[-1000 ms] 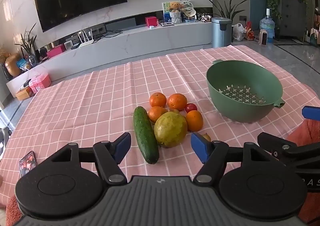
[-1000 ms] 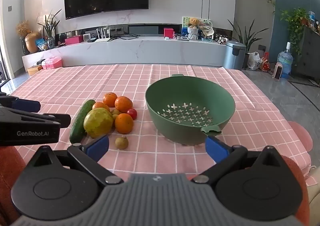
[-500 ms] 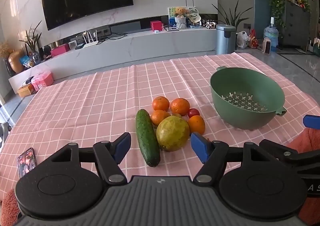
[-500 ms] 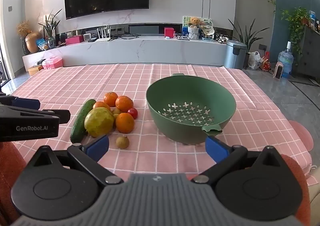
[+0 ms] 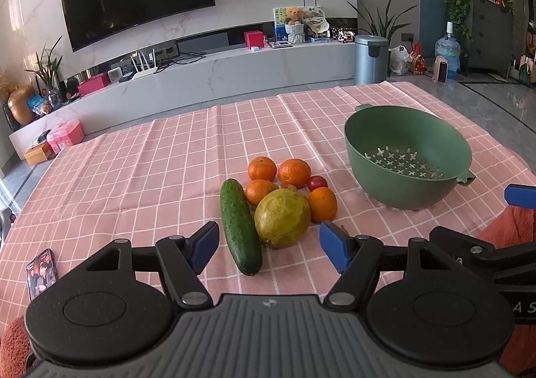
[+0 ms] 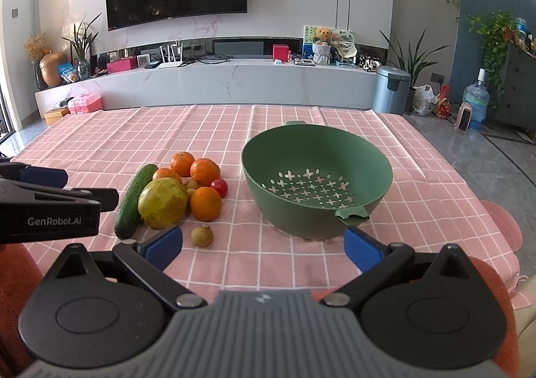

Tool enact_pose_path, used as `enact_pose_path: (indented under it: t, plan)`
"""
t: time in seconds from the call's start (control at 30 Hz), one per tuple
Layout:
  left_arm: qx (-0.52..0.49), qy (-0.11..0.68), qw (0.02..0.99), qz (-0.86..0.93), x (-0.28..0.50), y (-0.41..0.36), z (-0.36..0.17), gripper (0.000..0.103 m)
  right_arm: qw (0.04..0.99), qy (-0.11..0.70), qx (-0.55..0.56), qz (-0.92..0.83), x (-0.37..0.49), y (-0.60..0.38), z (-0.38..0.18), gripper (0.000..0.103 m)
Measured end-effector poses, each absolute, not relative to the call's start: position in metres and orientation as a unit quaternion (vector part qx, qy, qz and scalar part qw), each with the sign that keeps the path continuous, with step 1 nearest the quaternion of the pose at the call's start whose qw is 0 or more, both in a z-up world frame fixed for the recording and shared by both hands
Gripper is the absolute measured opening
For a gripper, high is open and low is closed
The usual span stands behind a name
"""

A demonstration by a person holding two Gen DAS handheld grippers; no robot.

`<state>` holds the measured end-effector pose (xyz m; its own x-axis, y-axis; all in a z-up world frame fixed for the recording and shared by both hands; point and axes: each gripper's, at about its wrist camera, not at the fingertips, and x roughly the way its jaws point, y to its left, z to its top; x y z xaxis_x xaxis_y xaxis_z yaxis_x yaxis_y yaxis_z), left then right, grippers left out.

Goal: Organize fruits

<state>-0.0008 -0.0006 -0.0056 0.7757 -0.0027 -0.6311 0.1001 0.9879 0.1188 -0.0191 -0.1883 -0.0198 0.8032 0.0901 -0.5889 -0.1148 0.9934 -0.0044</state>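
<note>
"GenRobot.AI" is printed in white on the left claw.

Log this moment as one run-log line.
stage: pre-grasp | left gripper: open, empty | right gripper: open, empty | colander: empty | fruit pile: on tablecloth, left of colander
</note>
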Motion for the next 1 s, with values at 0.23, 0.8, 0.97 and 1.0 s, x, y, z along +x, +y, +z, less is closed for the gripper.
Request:
enact_pose_path:
  t: [0.23,0.8,0.97,1.0]
  plan:
    - [0.071,0.335,0.939,-0.028,-0.0004,-0.0001,-0.0058,0.081,0.948,0.313,-0.021,0.053,-0.021,-0.1886,-0.0177,0.099]
    - [0.075,0.343,0.936,-0.033,0.0001,-0.0006,-0.0067,0.081,0.946,0.321,-0.021,0.052,-0.0191,-0.1882,-0.0194,0.098]
    - [0.075,0.344,0.935,-0.034,-0.0002,-0.001,-0.0071,0.081,0.945,0.322,-0.021,0.052,-0.0189,-0.188,-0.0196,0.099]
    - [0.076,0.344,0.935,-0.034,-0.0002,-0.001,-0.0072,0.081,0.945,0.321,-0.021,0.051,-0.019,-0.1879,-0.0198,0.098]
